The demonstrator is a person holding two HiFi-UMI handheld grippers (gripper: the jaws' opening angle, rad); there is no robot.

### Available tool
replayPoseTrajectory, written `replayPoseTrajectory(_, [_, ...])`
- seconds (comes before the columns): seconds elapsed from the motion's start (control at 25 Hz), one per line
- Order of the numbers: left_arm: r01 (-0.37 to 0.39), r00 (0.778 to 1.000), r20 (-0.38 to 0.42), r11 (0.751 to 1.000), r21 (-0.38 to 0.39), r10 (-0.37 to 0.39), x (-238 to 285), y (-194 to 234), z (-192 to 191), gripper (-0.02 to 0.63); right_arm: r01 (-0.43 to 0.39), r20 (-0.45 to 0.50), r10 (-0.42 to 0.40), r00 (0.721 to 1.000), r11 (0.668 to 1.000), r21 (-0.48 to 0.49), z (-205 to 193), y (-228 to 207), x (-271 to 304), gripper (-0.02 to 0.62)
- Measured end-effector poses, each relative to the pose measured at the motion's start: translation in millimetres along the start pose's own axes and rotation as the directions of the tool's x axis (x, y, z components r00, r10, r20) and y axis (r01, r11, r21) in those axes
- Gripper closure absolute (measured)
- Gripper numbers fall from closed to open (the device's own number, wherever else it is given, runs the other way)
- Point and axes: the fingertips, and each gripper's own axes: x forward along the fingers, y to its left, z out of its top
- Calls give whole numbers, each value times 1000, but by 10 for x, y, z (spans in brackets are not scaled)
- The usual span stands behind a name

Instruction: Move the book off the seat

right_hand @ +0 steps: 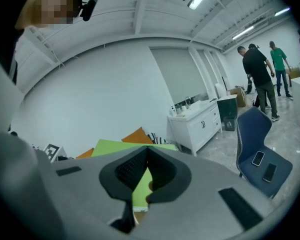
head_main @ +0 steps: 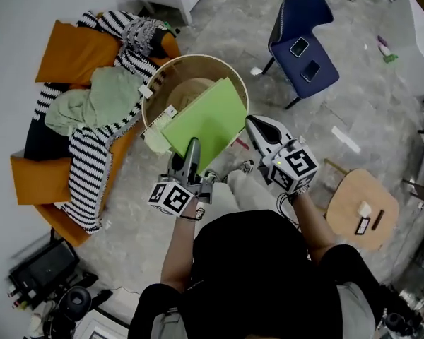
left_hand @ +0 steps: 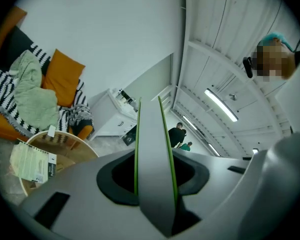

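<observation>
**Two tongs on one green book**

Both tongs grip the green book [head_main: 205, 119], which we hold tilted in the air above the round wooden table [head_main: 198, 58].

The left gripper [head_main: 192, 145] has its jaws partly apart and clamped on the book's lower edge. In the left gripper view the book [left_hand: 152, 149] stands edge-on between the jaws, with a green cover against each side and grey pages between.

The right gripper [head_main: 251, 122] has its jaws drawn almost together on the book's right-hand corner. In the right gripper view green shows between the pads, and the cover [right_hand: 115, 146] spreads out past the tips.

A pale booklet [head_main: 155, 138] lies on the table just below the book's left corner, and the orange sofa [head_main: 78, 55] stands to the left.
</observation>
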Motion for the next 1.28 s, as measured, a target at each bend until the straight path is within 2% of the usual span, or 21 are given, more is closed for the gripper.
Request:
replayPoseTrajectory(0.12, [-35, 999, -14, 999, -36, 34, -113, 292, -144, 459, -6, -32, 7, 999, 1000, 24, -221, 133, 183, 580])
replayPoseTrajectory(0.32, [-95, 995, -14, 986, -139, 94, -334, 794, -372, 459, -28, -113, 36, 993, 997, 68, -743, 415, 361, 580])
replayPoseTrajectory(0.48, [-144, 989, -17, 975, -169, 144, -463, 1217, -495, 459, -54, -165, 66, 984, 996, 74, -1148, 572, 510, 580])
replayPoseTrajectory(0.68, [-177, 982, 20, 952, -251, 187, -616, 1740, -679, 459, -74, -190, 85, 978, 995, 63, -1514, 643, 722, 580])
replayPoseTrajectory(0.84, [-216, 973, 28, 942, -256, 230, -726, 2220, -922, 459, -82, -189, 92, 978, 995, 63, -1751, 635, 919, 580])
replayPoseTrajectory(1.0, [-256, 956, 51, 906, -336, 289, -796, 2599, -1232, 459, -117, -209, 128, 970, 991, 62, -2002, 615, 1041, 580])
replayPoseTrajectory(1.2, [-263, 942, 69, 853, -450, 327, -778, 2916, -1734, 459, -123, -269, 145, 952, 988, 94, -2444, 482, 1090, 580])
replayPoseTrajectory(1.28, [-267, 939, 70, 843, -467, 336, -766, 3017, -1937, 459, -122, -292, 148, 945, 987, 105, -2624, 419, 1081, 581])
